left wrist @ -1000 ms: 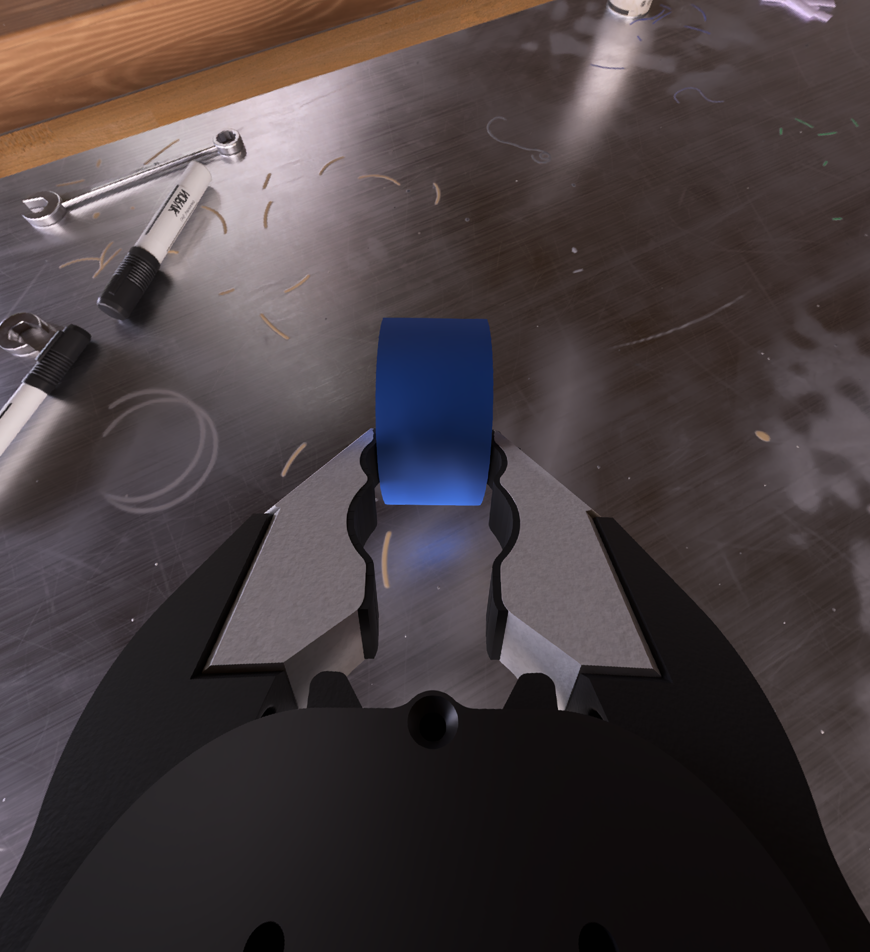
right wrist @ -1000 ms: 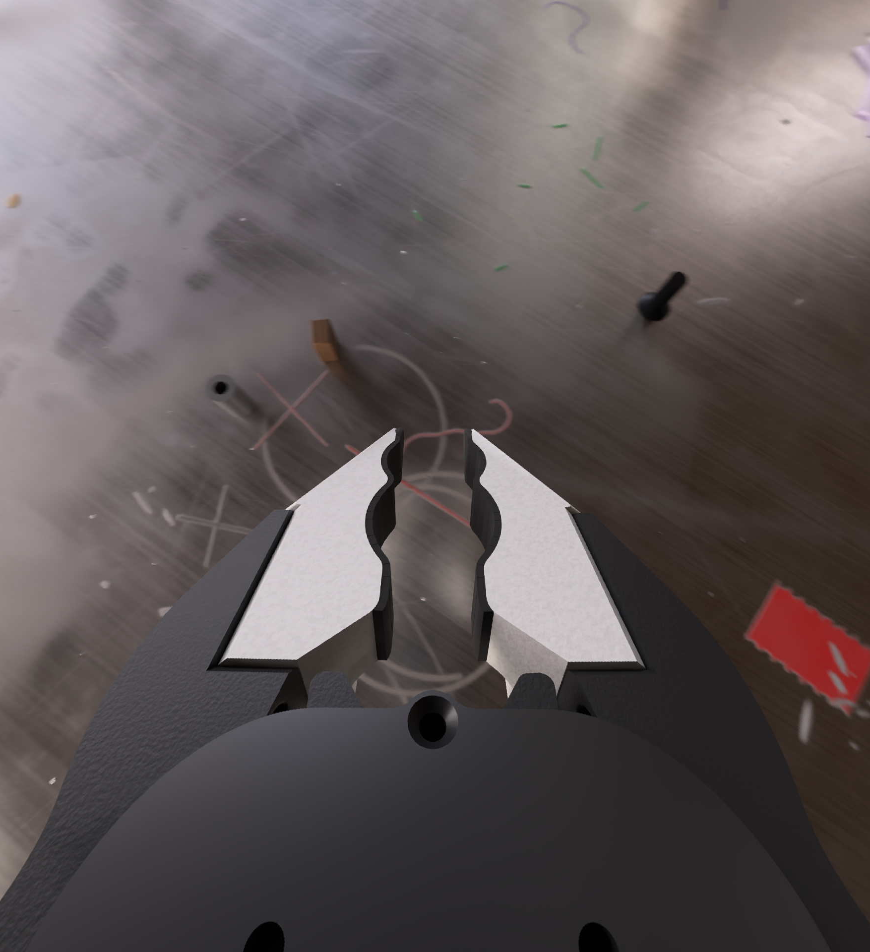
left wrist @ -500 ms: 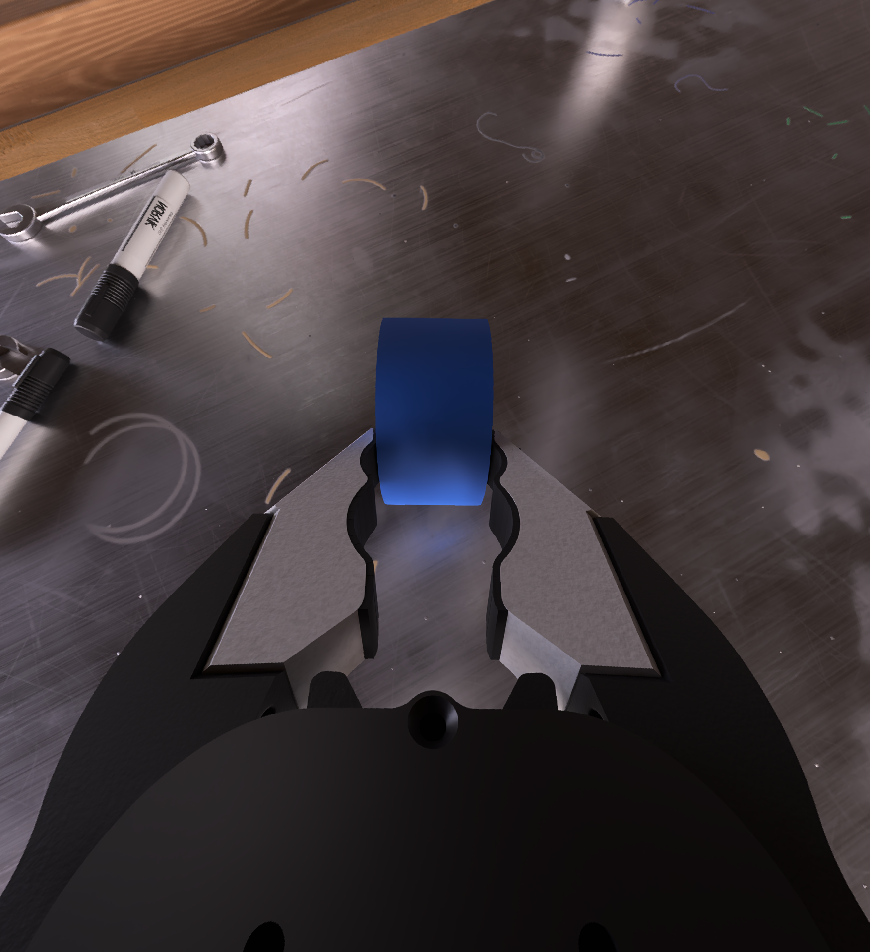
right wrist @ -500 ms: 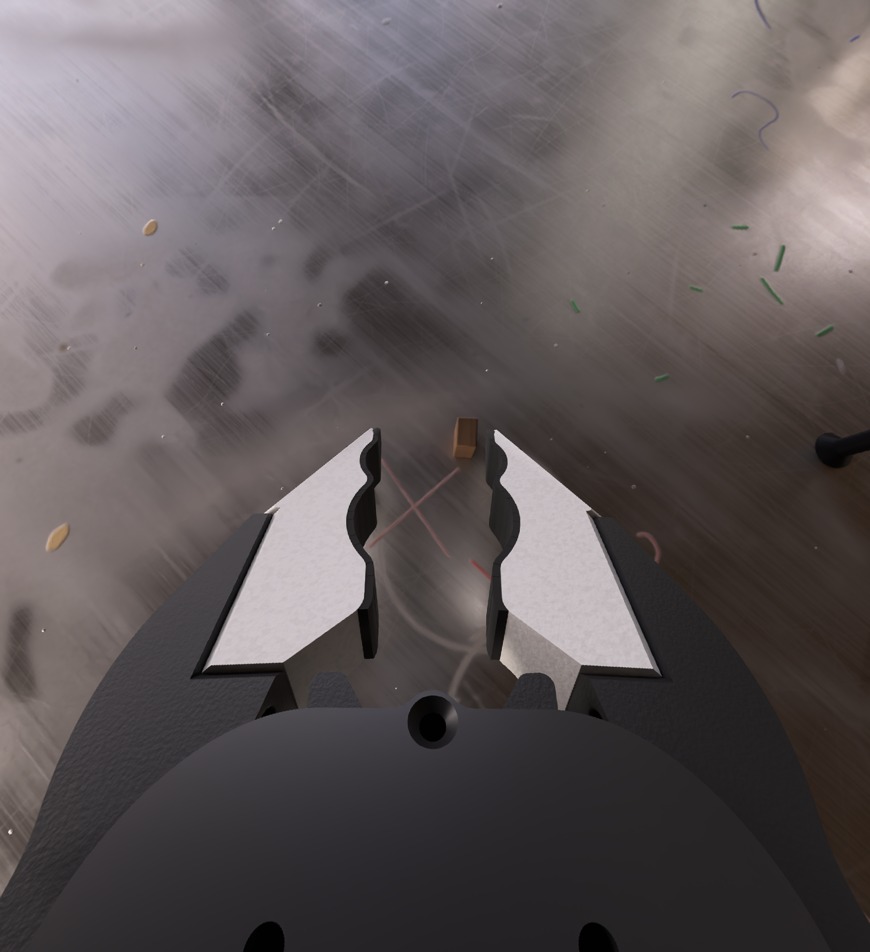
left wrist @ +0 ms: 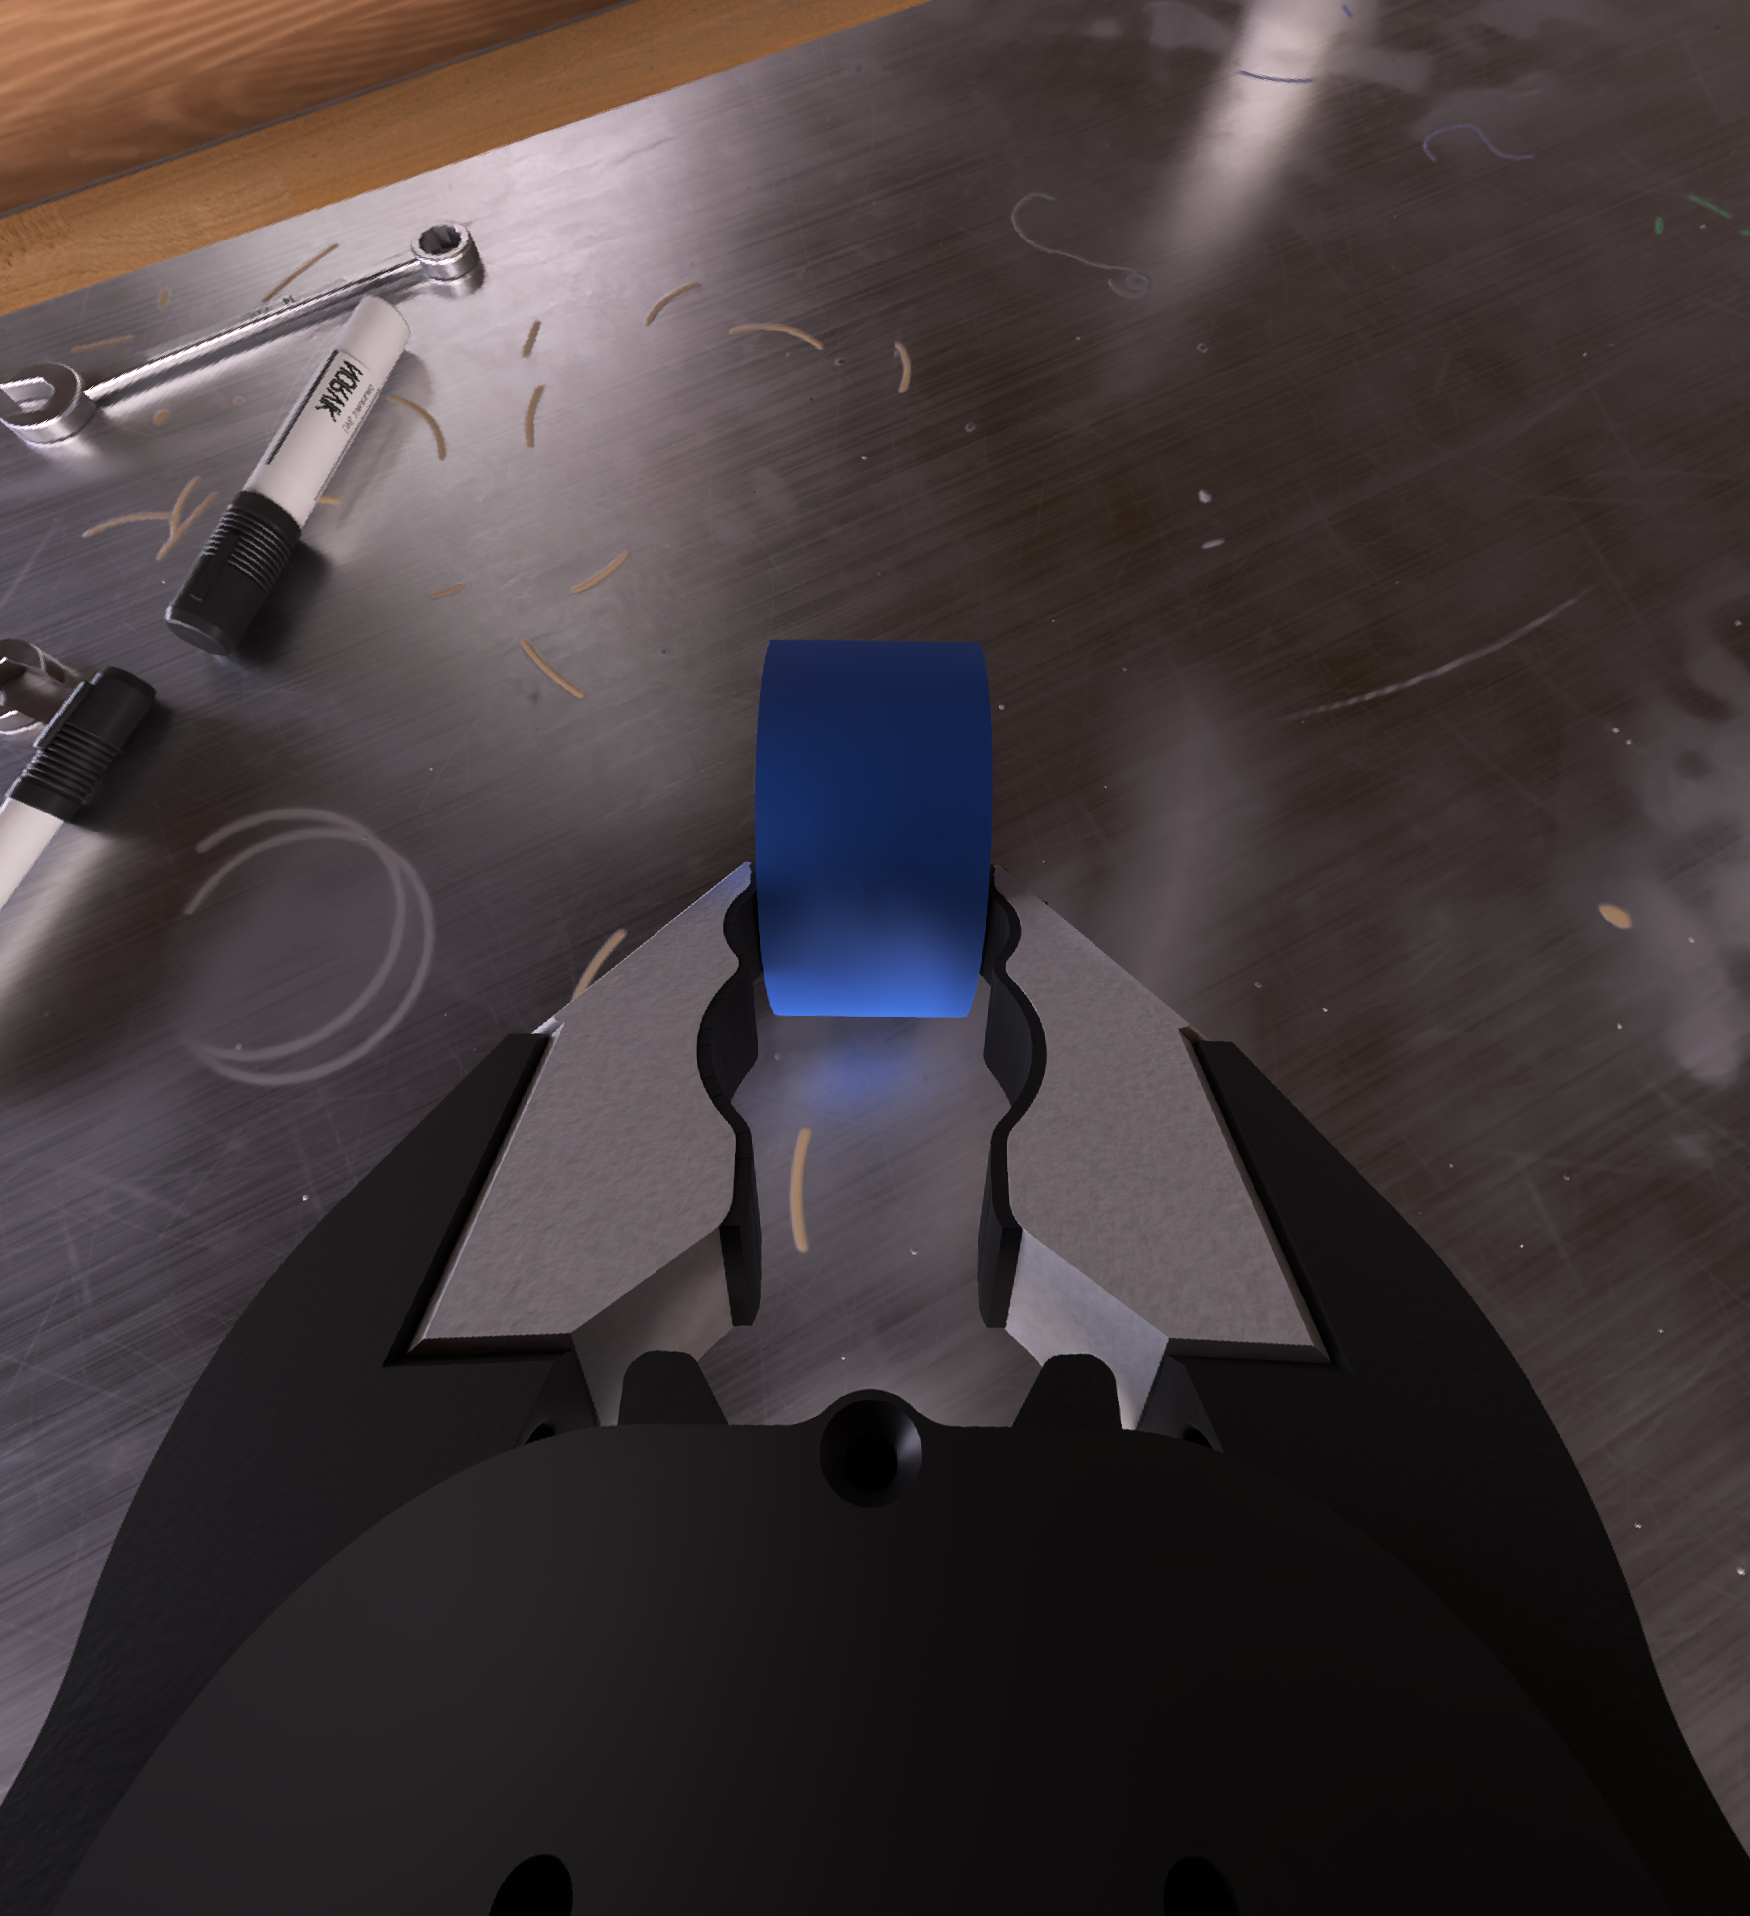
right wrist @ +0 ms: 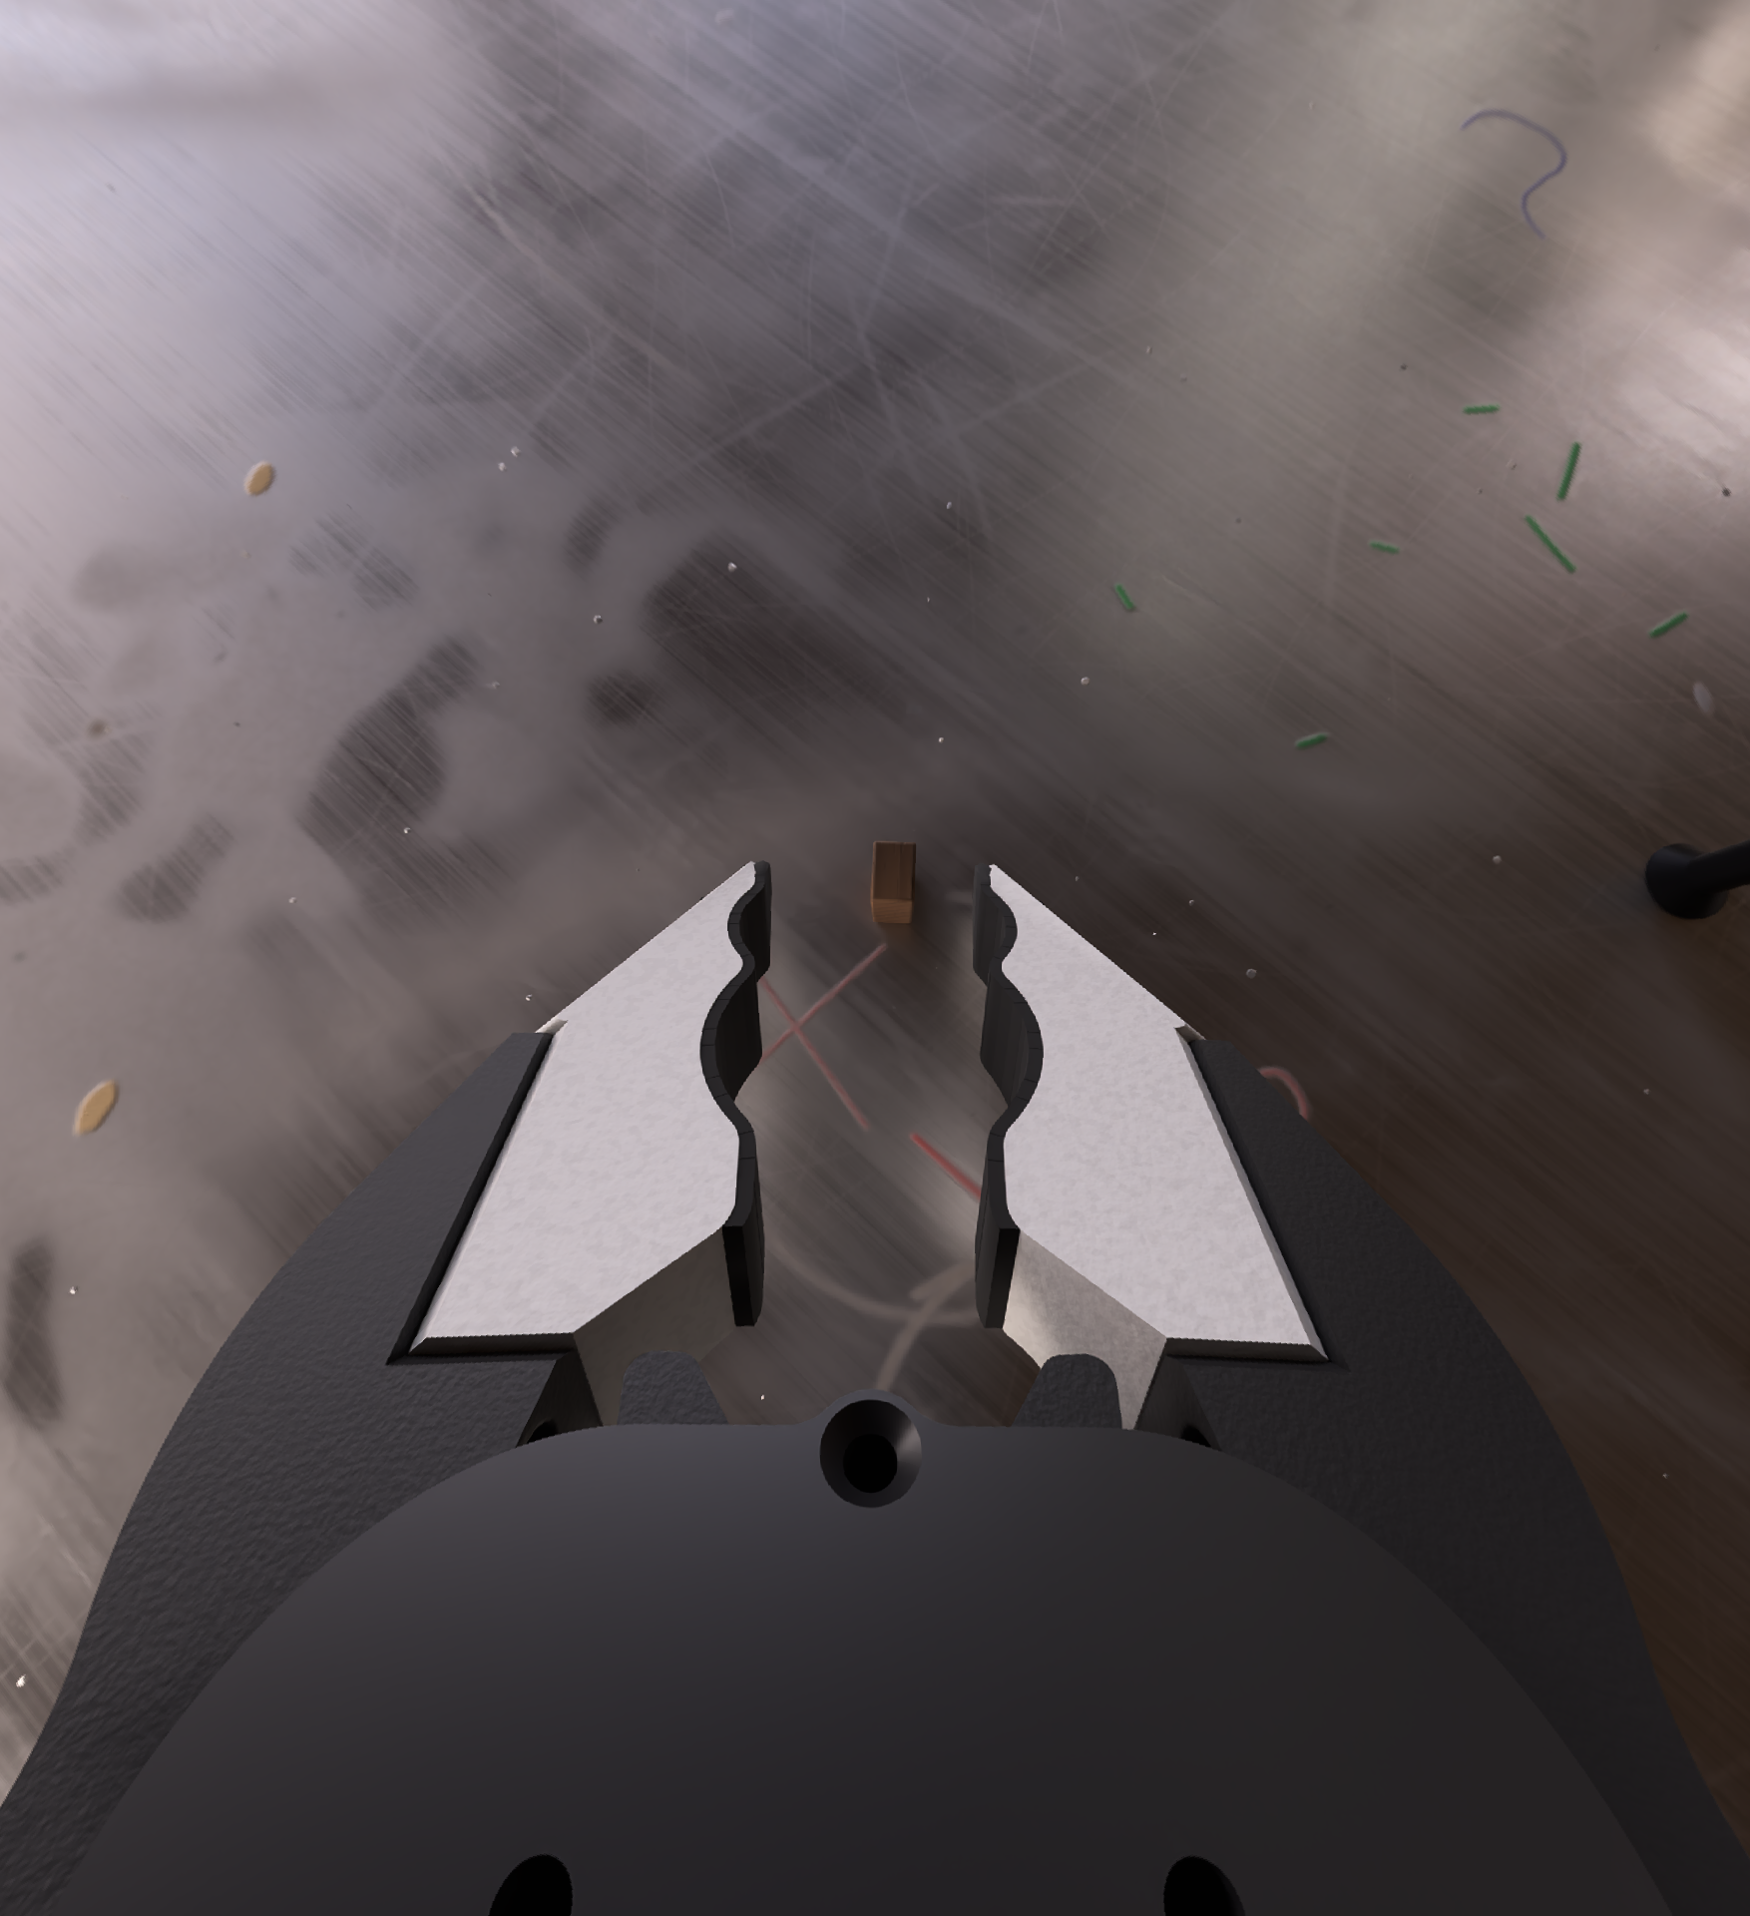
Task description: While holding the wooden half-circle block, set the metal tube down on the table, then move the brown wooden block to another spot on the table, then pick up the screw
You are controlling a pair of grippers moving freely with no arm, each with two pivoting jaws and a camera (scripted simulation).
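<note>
Brown wooden block (right wrist: pixel 894 882) lined up for pickup, just beyond the right gripper (right wrist: pixel 873 902), its fingers apart.
Screw (right wrist: pixel 1726 886) lies well right of the block; left gripper (left wrist: pixel 871 881) is clamped on the blue half-circle block (left wrist: pixel 871 819). Next: advance, close.

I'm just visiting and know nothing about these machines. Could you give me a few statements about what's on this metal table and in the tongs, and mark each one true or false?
1. The left tongs grip a blue block. True.
2. The right tongs hold the small brown block. False: they are open and empty, and the block sits on the table just beyond their tips.
3. A black screw lies to the right of the brown block. True.
4. The marker beside the wrench has a red cap. False: its cap is black.
5. The screw stands upright on its head. False: it lies on its side.
</note>
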